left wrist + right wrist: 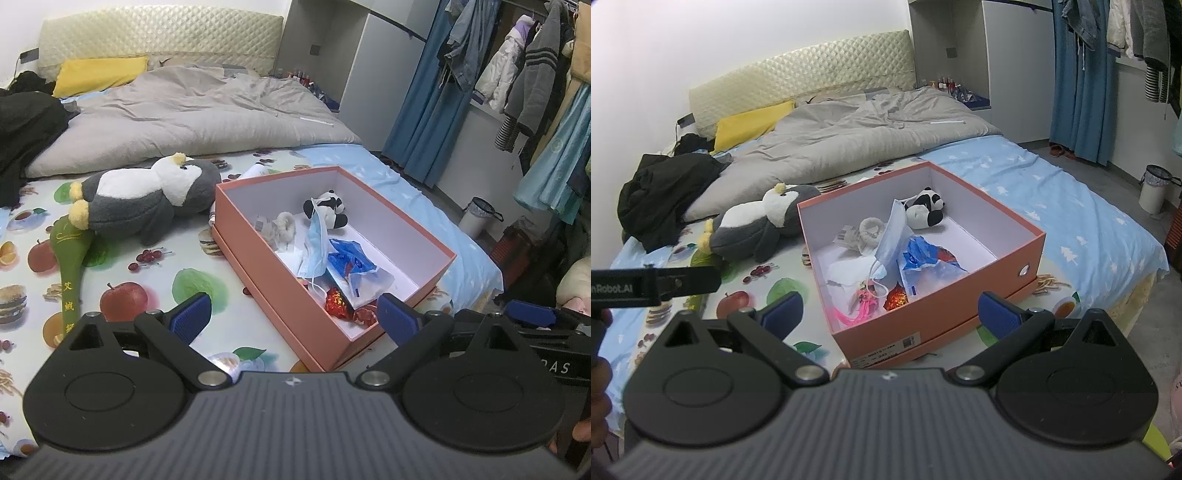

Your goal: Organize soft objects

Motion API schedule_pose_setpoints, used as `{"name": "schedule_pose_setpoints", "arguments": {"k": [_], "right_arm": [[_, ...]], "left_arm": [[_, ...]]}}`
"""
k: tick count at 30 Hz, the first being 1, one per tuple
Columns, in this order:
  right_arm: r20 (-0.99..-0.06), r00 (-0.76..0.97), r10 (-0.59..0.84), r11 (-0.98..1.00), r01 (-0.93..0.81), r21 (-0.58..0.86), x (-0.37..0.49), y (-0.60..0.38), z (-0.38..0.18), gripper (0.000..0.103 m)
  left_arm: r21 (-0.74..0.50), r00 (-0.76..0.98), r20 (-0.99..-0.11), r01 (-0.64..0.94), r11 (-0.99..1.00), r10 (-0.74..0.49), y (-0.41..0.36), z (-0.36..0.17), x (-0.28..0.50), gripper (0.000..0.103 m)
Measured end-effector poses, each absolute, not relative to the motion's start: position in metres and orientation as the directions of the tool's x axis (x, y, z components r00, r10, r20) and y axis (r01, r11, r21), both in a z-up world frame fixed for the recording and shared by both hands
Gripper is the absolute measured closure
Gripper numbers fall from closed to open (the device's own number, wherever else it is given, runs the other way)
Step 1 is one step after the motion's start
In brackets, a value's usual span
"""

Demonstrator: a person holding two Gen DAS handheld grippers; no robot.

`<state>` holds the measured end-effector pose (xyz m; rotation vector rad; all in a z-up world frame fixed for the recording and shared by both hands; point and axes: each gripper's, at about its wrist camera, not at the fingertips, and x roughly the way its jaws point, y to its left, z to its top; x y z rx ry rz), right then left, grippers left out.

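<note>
An open orange box (295, 310) (938, 306) sits on the bed. Inside lie a small panda plush (327, 210) (925, 210), a blue face mask (317, 243) (890, 232), a blue plastic bag (351, 260) (919, 258), a white fluffy item (286, 225) (871, 229) and red foil wrappers (336, 302) (897, 297). A big grey-and-white penguin plush (147, 199) (757, 221) lies left of the box. My left gripper (291, 317) is open before the box's near corner, holding nothing. Open too, my right gripper (890, 310) hovers at the box's front wall.
A green stick with yellow characters (72, 266) lies by the penguin's feet. A grey duvet (192, 110) (849, 140), yellow pillow (98, 74) and black clothes (26, 125) (661, 192) cover the far bed. Hanging clothes (524, 74) and a bin (478, 216) (1154, 188) stand right.
</note>
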<state>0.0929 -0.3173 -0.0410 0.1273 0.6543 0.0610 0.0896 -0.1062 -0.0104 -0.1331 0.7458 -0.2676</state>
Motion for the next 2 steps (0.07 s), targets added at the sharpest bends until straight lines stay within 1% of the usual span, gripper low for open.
{"name": "schedule_pose_setpoints", "arguments": {"k": [2], "right_arm": [[-0.601, 0.793, 0.101, 0.990, -0.018, 0.142, 0.0928, -0.3173, -0.0406, 0.000]], "left_arm": [[-0.215, 0.705, -0.647, 0.198, 0.957, -0.291, -0.1057, -0.0099, 0.0888, 0.004]]}}
